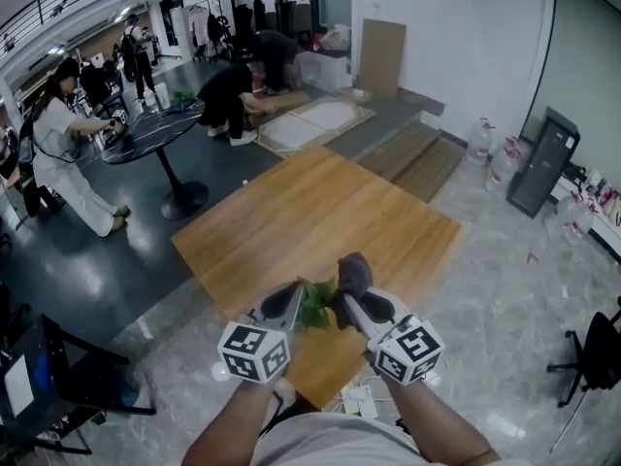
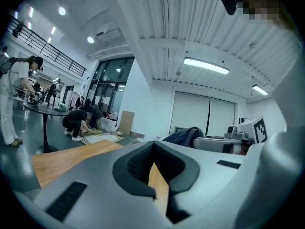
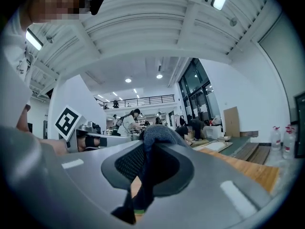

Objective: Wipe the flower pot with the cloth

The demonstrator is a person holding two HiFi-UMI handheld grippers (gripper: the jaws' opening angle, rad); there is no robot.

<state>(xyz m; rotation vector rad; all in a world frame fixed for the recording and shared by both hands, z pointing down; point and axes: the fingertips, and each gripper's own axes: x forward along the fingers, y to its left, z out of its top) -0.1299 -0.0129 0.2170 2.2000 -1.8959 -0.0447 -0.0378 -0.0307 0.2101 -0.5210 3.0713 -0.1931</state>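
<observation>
now left tongs (image 2: pixel 153 165) are pressed together, right tongs (image 3: pixel 144 162) pinch the cloth (image 3: pixel 158 134), leaves (image 1: pixel 315 305) between them.

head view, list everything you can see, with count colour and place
wooden table: one, light brown, centre floor
plant: one, green, between the grippers; its pot can't be made out
cloth: one, dark grey, in the right gripper
round table: one, black, upper left
person in white: one, beside the round table
crouching person: one, black clothes, top centre
cardboard sheet: one, brown, against the back wall
cabinet: one, black, right
chair: one, black, right edge
left gripper: one, grey, shut, empty
right gripper: one, grey, shut on the cloth
</observation>
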